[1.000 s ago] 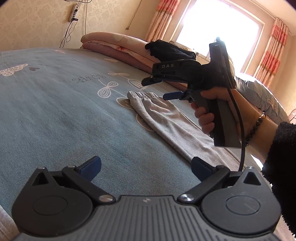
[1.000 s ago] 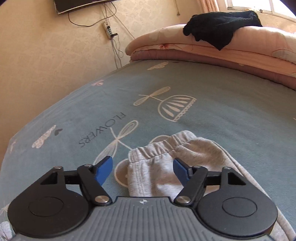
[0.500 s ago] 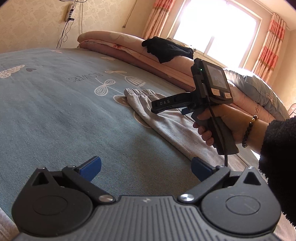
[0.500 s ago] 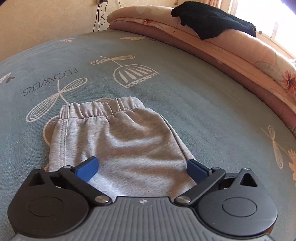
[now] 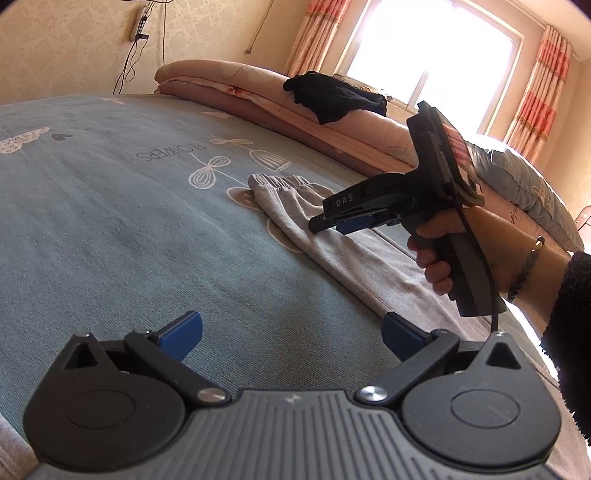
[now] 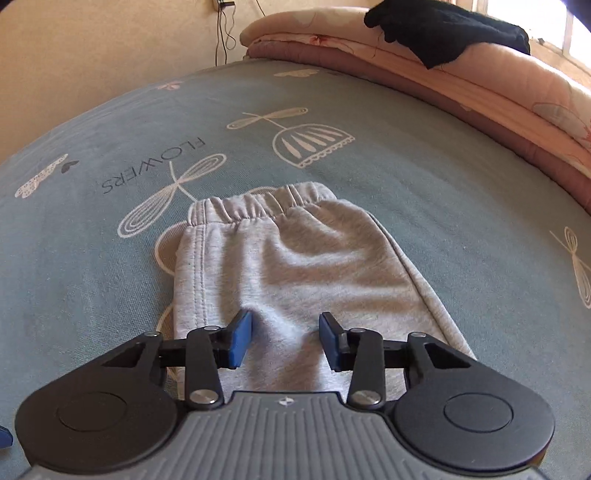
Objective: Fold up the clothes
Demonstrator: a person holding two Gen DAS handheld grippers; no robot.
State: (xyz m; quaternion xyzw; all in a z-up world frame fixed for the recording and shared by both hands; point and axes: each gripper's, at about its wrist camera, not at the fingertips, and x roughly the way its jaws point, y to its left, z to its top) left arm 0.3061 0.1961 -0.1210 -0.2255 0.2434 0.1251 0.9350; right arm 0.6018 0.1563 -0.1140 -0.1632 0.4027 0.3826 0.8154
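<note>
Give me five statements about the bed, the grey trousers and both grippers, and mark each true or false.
1. The grey trousers lie on the blue bedsheet. True.
2. The black garment lies on the trousers. False: it lies on the folded pink quilt.
3. The left gripper is open, with nothing between its fingers. True.
4. The right gripper is closing over trouser fabric. True.
5. The waistband is folded under. False: it shows.

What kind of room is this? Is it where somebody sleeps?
Most likely a bedroom. The grey trousers lie on a wide bed with a blue flower-print sheet, folded quilts are stacked along its far edge, and a curtained window lets in sun.
</note>
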